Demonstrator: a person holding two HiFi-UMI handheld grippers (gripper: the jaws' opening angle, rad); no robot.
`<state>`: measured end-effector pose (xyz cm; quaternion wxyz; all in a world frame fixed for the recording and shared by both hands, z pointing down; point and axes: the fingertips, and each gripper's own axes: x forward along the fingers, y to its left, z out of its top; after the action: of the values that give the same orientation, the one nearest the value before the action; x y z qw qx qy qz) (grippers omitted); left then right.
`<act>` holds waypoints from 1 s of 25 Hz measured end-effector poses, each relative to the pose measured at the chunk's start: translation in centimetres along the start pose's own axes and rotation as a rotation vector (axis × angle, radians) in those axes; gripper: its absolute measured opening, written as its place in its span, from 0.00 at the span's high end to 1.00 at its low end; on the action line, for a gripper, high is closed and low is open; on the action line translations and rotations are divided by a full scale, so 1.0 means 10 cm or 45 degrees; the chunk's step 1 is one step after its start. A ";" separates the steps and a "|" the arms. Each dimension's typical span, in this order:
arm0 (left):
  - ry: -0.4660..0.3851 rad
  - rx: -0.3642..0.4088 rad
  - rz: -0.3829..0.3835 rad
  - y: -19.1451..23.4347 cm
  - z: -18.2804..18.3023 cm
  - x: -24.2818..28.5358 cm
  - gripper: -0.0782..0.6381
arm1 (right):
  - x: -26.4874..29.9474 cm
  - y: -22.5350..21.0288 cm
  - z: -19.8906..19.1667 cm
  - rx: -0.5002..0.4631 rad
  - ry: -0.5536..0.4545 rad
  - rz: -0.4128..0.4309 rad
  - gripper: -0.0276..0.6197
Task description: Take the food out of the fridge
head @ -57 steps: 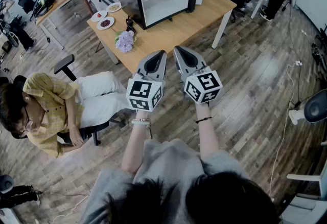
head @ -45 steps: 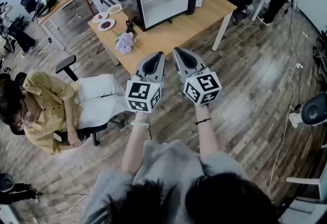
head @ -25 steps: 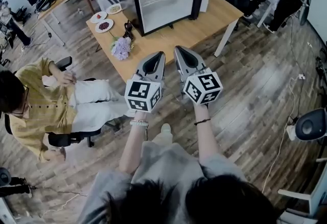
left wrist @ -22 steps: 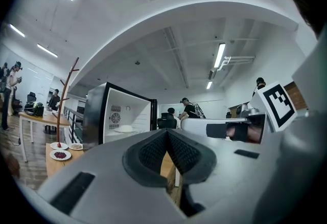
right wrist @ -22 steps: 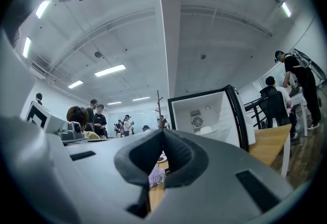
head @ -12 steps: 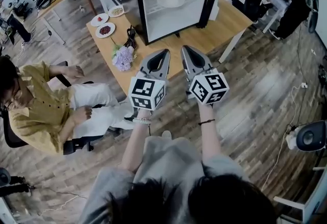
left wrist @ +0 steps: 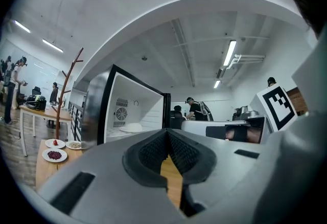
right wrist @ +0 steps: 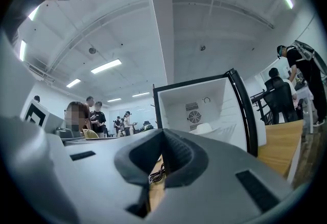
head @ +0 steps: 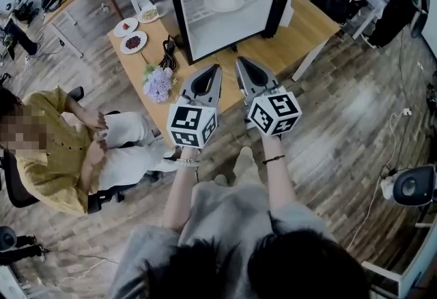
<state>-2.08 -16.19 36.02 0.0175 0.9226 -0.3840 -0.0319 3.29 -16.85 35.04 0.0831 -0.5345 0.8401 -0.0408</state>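
Observation:
A small black fridge (head: 180, 14) stands open on a wooden table (head: 300, 21), its white inside facing me. On its wire shelf lies a white covered dish (head: 224, 0), also seen in the left gripper view (left wrist: 134, 127) and the right gripper view (right wrist: 204, 128). My left gripper (head: 214, 70) and right gripper (head: 240, 61) are held side by side over the table's near edge, pointing level at the fridge and well short of it. Both are shut with nothing between the jaws, as the left gripper (left wrist: 167, 133) and right gripper (right wrist: 162, 138) views show.
Left of the fridge the table holds three small plates of food (head: 133, 41), a black cable (head: 167, 55) and a bunch of pale purple flowers (head: 158, 83). A person in a yellow shirt (head: 54, 154) sits at the left. A fan (head: 413, 185) stands at the right.
Both grippers have moved forward together, and the fridge and table have come nearer in the head view. The seated person has shifted in the chair.

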 end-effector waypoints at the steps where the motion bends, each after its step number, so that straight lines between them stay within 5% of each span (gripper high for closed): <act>1: 0.001 -0.001 0.010 0.03 -0.02 0.06 0.88 | 0.05 -0.04 -0.02 0.001 0.005 0.012 0.95; 25: 0.009 0.027 0.246 0.61 -0.17 1.40 0.88 | 1.15 -1.09 -0.10 -0.026 0.084 0.306 0.95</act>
<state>3.57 -30.37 37.40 0.0122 0.8815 -0.4715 -0.0229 8.12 -31.88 36.63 0.0543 -0.4290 0.9008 -0.0397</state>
